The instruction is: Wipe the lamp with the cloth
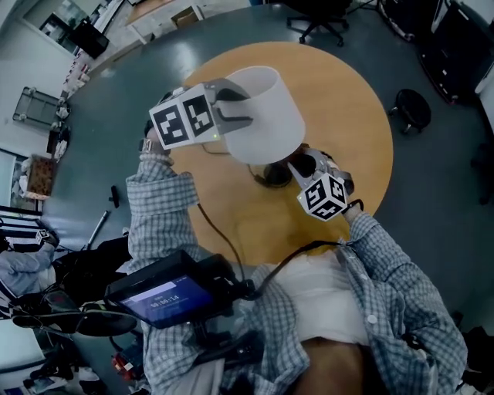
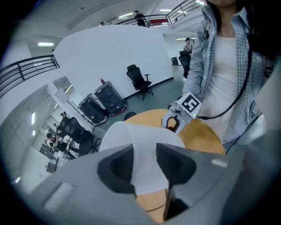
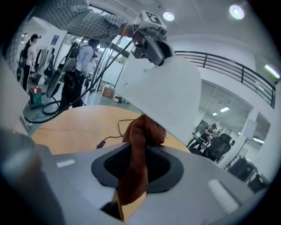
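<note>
A lamp with a white shade (image 1: 266, 108) stands on the round wooden table (image 1: 351, 116), its dark base (image 1: 272, 176) showing under the shade. My left gripper (image 1: 231, 108) is shut on the shade's wall, which runs between its pads (image 2: 173, 165) in the left gripper view. Just below the shade's lower rim, my right gripper (image 1: 302, 164) is shut on a rust-brown cloth (image 3: 141, 134). The cloth's bunched top touches the shade (image 3: 164, 94) in the right gripper view. In the head view the cloth is hidden.
The lamp's thin black cable (image 3: 109, 132) trails across the tabletop toward the person. A black stool (image 1: 409, 106) and an office chair (image 1: 318, 23) stand on the grey floor beyond the table. A screen device (image 1: 166, 297) hangs at the person's waist.
</note>
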Action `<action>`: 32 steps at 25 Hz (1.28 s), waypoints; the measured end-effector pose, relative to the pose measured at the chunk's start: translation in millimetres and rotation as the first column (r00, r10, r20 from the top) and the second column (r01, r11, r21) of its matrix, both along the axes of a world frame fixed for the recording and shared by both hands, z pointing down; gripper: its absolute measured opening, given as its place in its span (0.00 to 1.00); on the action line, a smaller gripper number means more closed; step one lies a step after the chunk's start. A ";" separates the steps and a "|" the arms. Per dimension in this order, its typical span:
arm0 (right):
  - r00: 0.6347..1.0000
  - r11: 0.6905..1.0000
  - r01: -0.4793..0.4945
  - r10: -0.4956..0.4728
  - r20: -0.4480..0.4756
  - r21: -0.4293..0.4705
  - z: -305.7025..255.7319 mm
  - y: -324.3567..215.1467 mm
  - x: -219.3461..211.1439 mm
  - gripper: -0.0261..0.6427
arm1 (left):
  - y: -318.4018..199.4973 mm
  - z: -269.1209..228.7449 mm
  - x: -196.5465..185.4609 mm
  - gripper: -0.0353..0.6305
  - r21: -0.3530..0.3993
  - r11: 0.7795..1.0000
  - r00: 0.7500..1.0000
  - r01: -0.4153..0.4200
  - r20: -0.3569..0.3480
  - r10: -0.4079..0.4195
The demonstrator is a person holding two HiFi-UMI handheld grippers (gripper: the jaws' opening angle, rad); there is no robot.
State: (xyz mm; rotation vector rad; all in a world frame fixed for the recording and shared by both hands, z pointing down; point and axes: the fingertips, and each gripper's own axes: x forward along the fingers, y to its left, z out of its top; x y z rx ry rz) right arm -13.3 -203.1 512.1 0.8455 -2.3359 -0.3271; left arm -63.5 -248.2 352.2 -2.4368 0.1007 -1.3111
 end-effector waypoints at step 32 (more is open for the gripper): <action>0.977 0.993 0.075 -0.056 -0.203 0.088 25.8 -14.8 -30.8 0.17 | -22.3 3.6 3.3 0.29 0.000 0.999 0.998 0.034 -0.052 -0.034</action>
